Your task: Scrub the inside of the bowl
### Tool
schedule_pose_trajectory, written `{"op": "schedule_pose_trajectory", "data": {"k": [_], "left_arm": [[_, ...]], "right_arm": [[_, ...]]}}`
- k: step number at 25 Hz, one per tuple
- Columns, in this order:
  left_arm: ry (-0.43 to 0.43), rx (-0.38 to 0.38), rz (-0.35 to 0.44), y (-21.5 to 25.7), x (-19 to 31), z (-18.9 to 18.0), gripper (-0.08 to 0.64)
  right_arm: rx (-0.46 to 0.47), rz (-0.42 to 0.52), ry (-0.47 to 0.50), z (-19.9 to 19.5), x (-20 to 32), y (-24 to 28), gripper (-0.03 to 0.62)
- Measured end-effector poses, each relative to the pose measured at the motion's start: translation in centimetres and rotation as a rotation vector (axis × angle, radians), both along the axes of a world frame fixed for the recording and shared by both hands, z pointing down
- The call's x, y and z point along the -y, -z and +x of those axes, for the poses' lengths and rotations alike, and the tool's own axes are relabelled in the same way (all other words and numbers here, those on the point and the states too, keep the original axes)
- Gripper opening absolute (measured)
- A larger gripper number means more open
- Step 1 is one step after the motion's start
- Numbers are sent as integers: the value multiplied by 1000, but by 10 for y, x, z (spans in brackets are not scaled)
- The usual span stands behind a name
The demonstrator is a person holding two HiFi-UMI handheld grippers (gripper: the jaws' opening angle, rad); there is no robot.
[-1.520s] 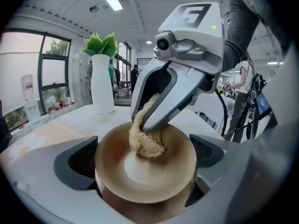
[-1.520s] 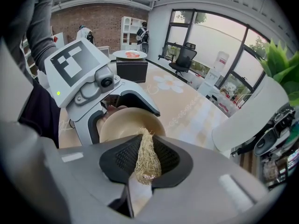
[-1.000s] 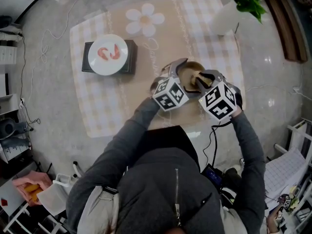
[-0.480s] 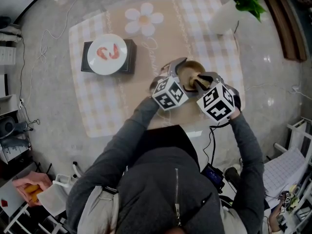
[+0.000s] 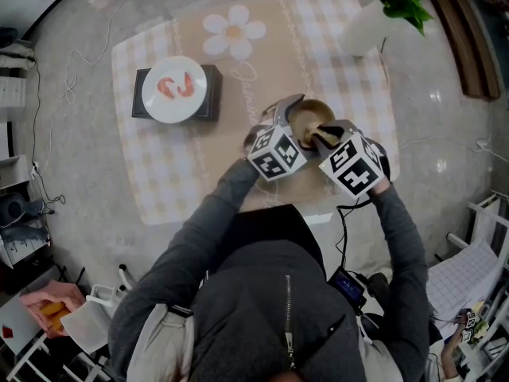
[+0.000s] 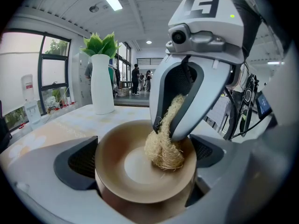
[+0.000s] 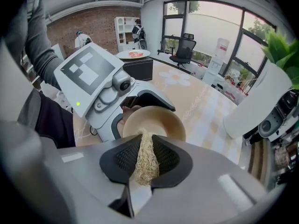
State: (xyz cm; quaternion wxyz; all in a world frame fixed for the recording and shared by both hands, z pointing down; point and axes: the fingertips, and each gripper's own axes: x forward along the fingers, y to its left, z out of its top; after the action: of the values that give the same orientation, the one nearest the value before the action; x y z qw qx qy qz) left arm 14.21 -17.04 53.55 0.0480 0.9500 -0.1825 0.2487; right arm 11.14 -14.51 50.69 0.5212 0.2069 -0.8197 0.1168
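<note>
A tan bowl (image 5: 306, 114) is held over the checked table near its front right. My left gripper (image 5: 288, 119) is shut on the bowl, one jaw on each side of its rim (image 6: 122, 166). My right gripper (image 5: 324, 136) is shut on a straw-coloured loofah scrubber (image 7: 145, 162). The scrubber (image 6: 163, 146) hangs from the right gripper's jaws and presses on the bowl's inner wall on the right side. In the right gripper view the bowl (image 7: 161, 121) lies just beyond the scrubber's tip, with the left gripper (image 7: 140, 107) round it.
A white plate with red food (image 5: 176, 88) sits on a black box at the table's far left. A white vase with a green plant (image 5: 372, 24) stands at the far right corner, close behind the bowl (image 6: 102, 85). Cables trail on the floor.
My right gripper has shifted slightly left with the scrubber, which has slid along the bowl's inside. The left gripper and bowl have stayed put.
</note>
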Motion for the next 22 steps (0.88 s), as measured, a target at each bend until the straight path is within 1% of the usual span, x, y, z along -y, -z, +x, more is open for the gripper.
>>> {"op": "schedule_pose_trajectory", "data": {"k": [12,22], "left_arm": [[-1,0,0,0,0,0,598],[-1,0,0,0,-1,0,598]], "right_arm": [[33,-65,17,-12,-4,-5,58],[44,-78,44,-25,3,-7,57]]}}
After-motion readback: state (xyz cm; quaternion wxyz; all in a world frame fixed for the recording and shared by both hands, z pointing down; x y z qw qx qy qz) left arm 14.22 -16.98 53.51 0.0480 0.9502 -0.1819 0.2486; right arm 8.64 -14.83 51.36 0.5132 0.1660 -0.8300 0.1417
